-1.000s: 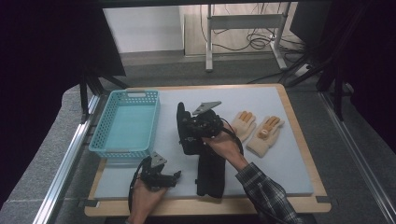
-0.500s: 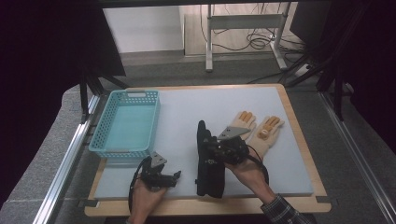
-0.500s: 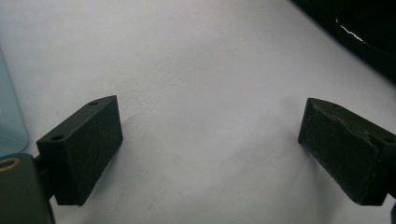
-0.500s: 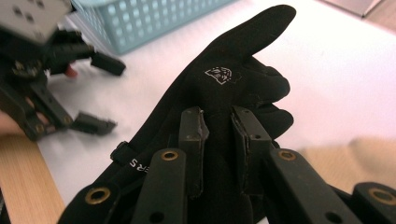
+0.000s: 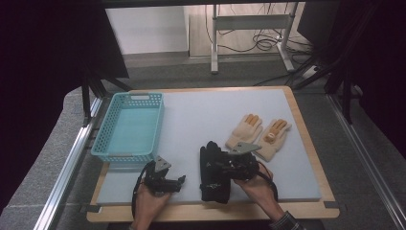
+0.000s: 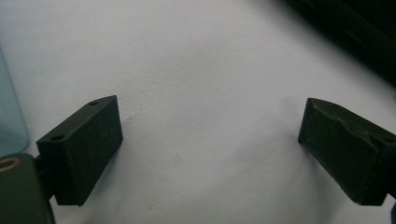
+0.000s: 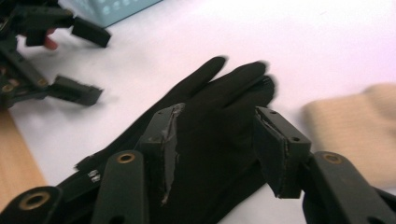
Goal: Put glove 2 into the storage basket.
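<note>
A black glove of soft, smooth cloth lies flat on the pale grey mat near the front edge, a little right of the middle, with its fingers pointing to the far side. In the right gripper view it looks matte and a little wrinkled, and its long cuff runs back toward the wooden border of the table.

The right gripper sits over this glove. Its jaws have just been opening and now stand about half apart; the glove is between them, and the black pads are beside the cloth without pinching it — so the glove is released, resting on the mat. The grey three-cornered plate on top of this gripper catches the light.

The left gripper is near the front edge at the left, well apart from the glove. Its jaws are spread wide over the bare mat, with nothing between them (in the left gripper view the two blocky black pads stand far from each other above the plain surface).

To the right of the black glove, farther back, lie two knitted beige gloves with orange fingertips, side by side and touching each other. At the far left stands a light blue plastic basket, rectangular, its walls made of a fine grid of holes.
</note>
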`<state>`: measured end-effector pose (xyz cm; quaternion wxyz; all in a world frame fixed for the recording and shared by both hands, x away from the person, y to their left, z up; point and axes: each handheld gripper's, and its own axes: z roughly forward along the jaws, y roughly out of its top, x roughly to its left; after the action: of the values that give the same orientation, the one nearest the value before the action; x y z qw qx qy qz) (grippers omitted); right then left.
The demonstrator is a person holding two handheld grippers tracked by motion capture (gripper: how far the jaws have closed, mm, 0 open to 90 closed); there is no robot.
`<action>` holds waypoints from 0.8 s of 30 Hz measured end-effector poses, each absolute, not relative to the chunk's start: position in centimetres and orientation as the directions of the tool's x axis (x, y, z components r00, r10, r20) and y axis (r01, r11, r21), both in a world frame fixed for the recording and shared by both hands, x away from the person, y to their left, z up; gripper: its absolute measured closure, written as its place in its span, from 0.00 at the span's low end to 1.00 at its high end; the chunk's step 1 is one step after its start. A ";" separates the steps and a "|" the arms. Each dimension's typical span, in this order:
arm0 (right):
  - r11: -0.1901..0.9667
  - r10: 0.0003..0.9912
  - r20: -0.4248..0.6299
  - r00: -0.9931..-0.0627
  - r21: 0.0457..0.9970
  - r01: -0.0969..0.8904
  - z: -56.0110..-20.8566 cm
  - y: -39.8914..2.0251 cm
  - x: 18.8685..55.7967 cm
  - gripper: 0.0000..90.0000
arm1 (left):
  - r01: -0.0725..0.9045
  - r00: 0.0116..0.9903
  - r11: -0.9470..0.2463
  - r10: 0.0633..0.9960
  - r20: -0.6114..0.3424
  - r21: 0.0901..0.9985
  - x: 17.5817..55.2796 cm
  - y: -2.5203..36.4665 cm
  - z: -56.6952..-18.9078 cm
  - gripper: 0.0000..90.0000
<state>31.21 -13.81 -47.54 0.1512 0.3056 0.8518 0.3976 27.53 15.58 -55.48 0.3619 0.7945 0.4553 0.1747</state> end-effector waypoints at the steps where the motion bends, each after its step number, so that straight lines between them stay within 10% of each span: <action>1: 0.497 0.636 -0.019 -0.771 0.774 0.392 -47.3 -13.9 31.6 0.59 | 0.595 0.526 -0.326 0.849 -0.049 0.734 27.5 15.6 -55.5 0.07; 9: 0.478 0.656 0.055 -0.753 0.741 0.471 -49.1 -12.4 37.5 0.58 | 0.597 0.526 -0.327 0.849 -0.050 0.733 27.5 15.6 -55.5 0.07; 15: 0.453 0.654 0.180 -0.734 0.684 0.572 -50.8 -12.4 39.2 0.95 | 0.598 0.525 -0.325 0.849 -0.052 0.732 27.5 15.6 -55.5 0.07; 24: 0.472 0.674 0.060 -0.736 0.731 0.492 -49.1 -13.3 38.0 0.79 | 0.597 0.527 -0.327 0.849 -0.050 0.733 27.5 15.6 -55.5 0.07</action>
<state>38.02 -13.33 -49.11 0.1192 0.3431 0.8497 0.3822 27.53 15.60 -55.47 0.3606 0.7958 0.4541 0.1745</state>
